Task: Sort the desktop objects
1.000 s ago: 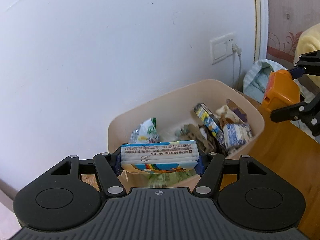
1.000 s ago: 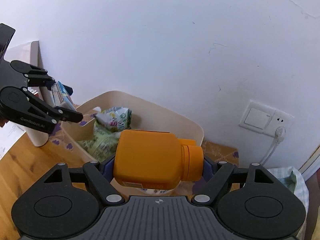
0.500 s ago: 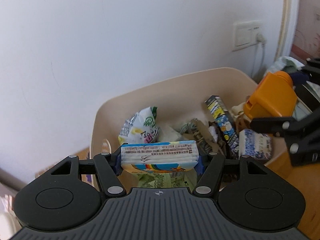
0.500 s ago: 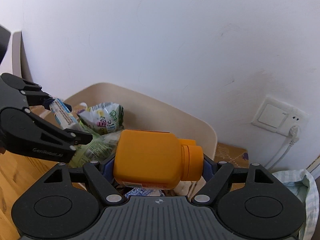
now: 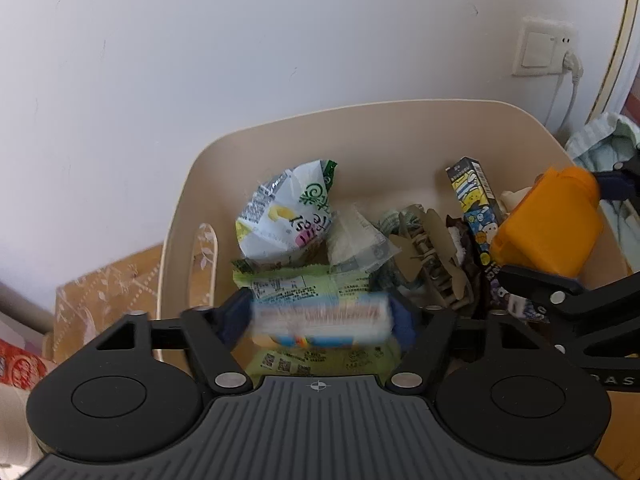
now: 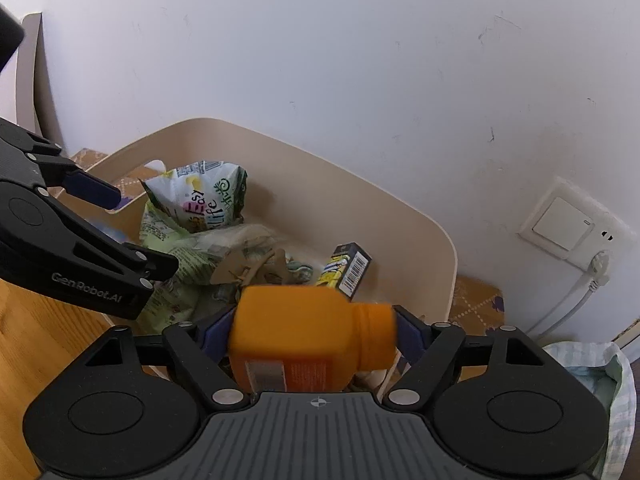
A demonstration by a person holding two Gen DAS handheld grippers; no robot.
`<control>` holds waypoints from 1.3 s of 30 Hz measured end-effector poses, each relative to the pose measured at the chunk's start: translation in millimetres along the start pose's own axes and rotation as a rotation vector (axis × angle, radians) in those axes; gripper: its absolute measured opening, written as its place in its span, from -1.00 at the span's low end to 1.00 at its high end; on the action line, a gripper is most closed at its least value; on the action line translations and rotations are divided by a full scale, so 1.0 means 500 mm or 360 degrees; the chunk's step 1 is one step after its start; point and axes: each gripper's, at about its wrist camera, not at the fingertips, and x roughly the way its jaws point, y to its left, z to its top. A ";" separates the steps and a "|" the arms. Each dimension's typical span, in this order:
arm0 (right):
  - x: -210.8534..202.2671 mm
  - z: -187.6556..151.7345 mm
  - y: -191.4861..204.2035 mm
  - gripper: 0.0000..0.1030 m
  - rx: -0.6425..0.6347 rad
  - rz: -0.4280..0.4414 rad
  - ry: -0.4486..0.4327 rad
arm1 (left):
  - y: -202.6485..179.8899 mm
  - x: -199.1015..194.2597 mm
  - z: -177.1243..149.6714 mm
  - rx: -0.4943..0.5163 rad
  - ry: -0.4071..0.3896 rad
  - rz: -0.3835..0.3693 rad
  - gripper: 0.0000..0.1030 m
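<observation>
My left gripper has opened over the beige bin; the tissue pack is blurred between the spread jaws, dropping. My right gripper has its jaws spread too, with the orange bottle blurred between them, slipping down over the bin's near rim. The bottle also shows at the right in the left wrist view. The left gripper shows at the left in the right wrist view.
The bin holds snack bags, a green packet, a tan hair claw and a small printed box. A wall socket with a plug is on the right. The wooden desk lies at left.
Both grippers moved in over the bin and lower. Both jaws have opened, and the tissue pack and the orange bottle now blur as they slip free.
</observation>
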 end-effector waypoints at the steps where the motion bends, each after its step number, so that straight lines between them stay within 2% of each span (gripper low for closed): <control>1: -0.005 0.000 -0.001 0.69 0.0005 0.0005 -0.0010 | -0.001 -0.002 0.000 -0.0013 -0.0011 -0.0013 0.55; 5: -0.032 -0.001 -0.004 0.94 0.0027 -0.0009 -0.0062 | -0.001 -0.023 -0.004 -0.0014 -0.0106 0.0030 0.65; 7: -0.047 -0.001 -0.004 1.00 0.0042 -0.0016 -0.0078 | 0.002 -0.036 -0.009 -0.0022 -0.0138 0.0029 0.67; 14: -0.100 -0.009 0.017 1.00 0.0059 -0.0046 -0.0090 | 0.014 -0.072 -0.025 -0.0033 -0.0120 0.0030 0.69; 15: -0.110 -0.011 0.022 1.00 0.0063 -0.0058 -0.0092 | 0.017 -0.078 -0.028 0.0002 -0.0124 -0.0010 0.69; 22: -0.178 -0.043 0.059 1.00 0.0129 -0.0138 -0.0080 | 0.031 -0.138 -0.062 0.0000 -0.0147 -0.0024 0.69; 28: -0.236 -0.077 0.082 1.00 0.0139 -0.0132 -0.0048 | 0.043 -0.223 -0.096 -0.0054 -0.0214 -0.0061 0.69; 39: -0.373 -0.146 0.087 1.00 0.0124 -0.0126 -0.0049 | 0.018 -0.392 -0.175 -0.0071 -0.0318 -0.0025 0.70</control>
